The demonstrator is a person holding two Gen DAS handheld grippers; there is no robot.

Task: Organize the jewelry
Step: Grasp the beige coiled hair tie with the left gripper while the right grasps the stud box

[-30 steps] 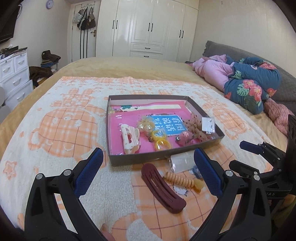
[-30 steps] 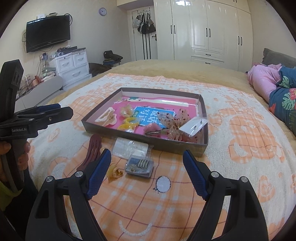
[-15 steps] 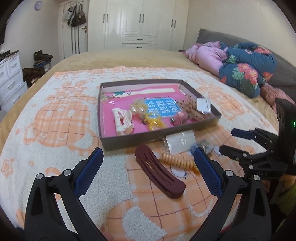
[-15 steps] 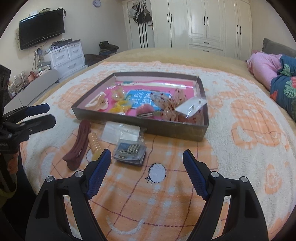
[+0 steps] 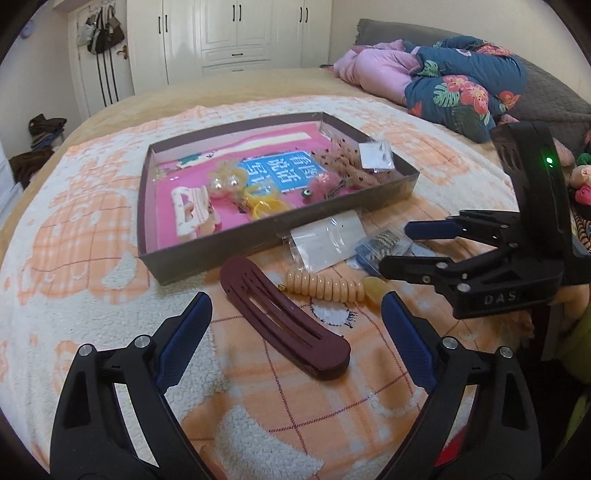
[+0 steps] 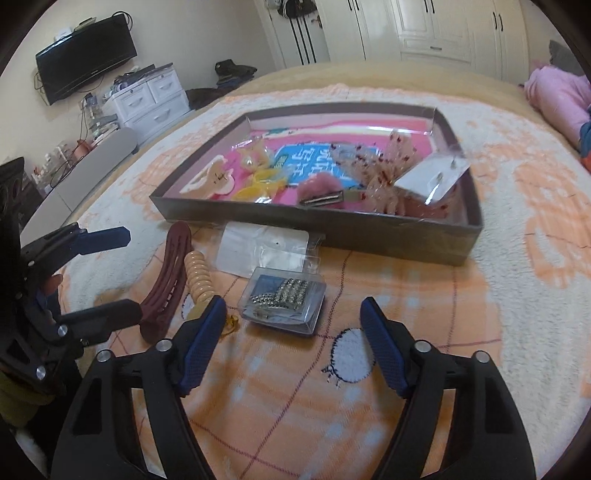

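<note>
Both wide-open, empty claws have dropped nearer: left claw (image 5: 295,317) over the maroon clip (image 5: 284,317), right claw (image 6: 291,325) hiding the coil tie's (image 6: 199,277) end.

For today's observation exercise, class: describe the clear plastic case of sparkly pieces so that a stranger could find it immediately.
Start at the shallow brown tray on the orange-and-white blanket. On the blanket just in front of its near wall lie four loose items. The clear plastic case is nearest the open right gripper, and alone is a transparent box with silvery rhinestone pieces on a blue card.

A home bedroom; a blanket-covered bed (image 5: 110,302); white wardrobes (image 5: 236,33); wall-mounted television (image 6: 86,57).
</note>
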